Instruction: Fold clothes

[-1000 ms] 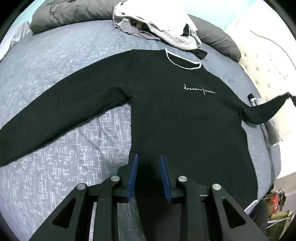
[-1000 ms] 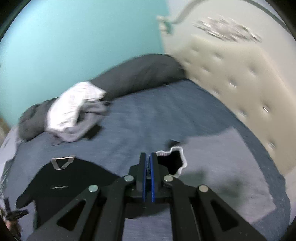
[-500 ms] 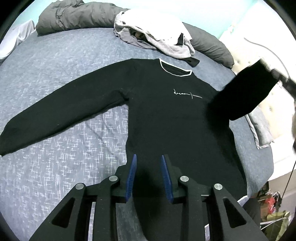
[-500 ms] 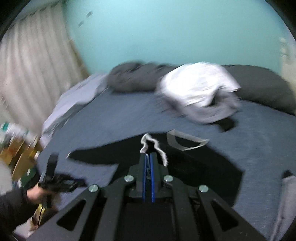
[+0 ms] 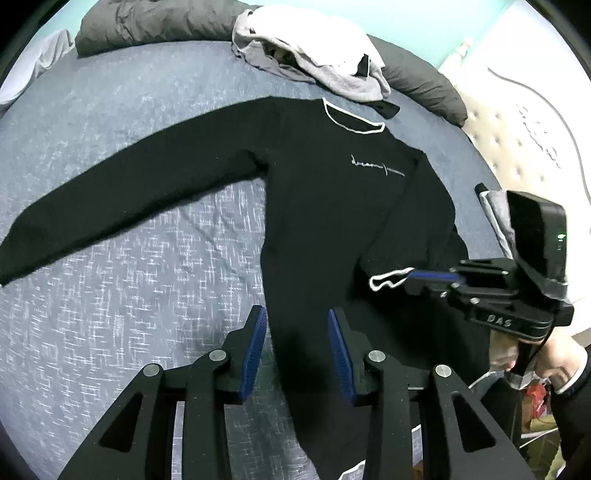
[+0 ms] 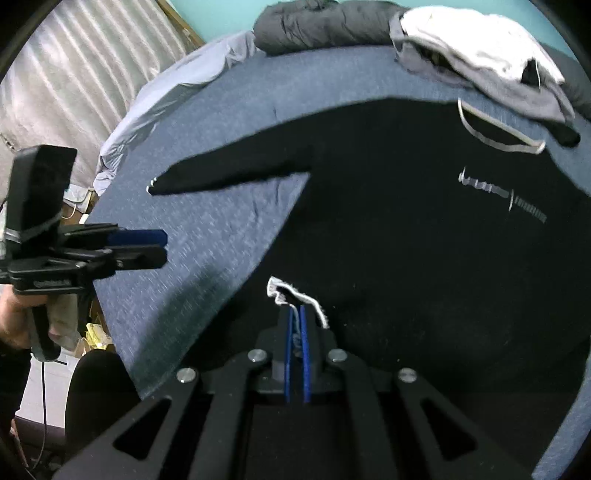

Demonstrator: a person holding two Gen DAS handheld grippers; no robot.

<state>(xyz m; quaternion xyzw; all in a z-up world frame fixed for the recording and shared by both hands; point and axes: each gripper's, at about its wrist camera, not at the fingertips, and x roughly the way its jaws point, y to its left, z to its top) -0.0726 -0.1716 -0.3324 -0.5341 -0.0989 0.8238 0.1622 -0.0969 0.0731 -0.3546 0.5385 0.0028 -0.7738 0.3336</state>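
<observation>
A black long-sleeved sweater (image 5: 332, 206) with white neck trim lies spread face up on the blue bed (image 5: 110, 295). Its left sleeve (image 5: 122, 199) stretches out flat. My right gripper (image 6: 295, 314) is shut on the white-edged cuff (image 6: 295, 293) of the other sleeve, which is folded over the sweater's body; it also shows in the left wrist view (image 5: 424, 275). My left gripper (image 5: 295, 328) is open and empty, hovering over the sweater's lower body near its left edge; it also shows in the right wrist view (image 6: 147, 245).
A pile of white and grey clothes (image 5: 317, 55) and dark pillows (image 5: 147, 26) lie at the head of the bed. A folded grey garment (image 5: 495, 218) sits near the right edge by the tufted headboard (image 5: 528, 147). Curtains (image 6: 74, 74) hang past the bed's left side.
My right gripper swung the held sleeve from out past the bed's right side across onto the sweater's body. My left gripper stayed open in place.
</observation>
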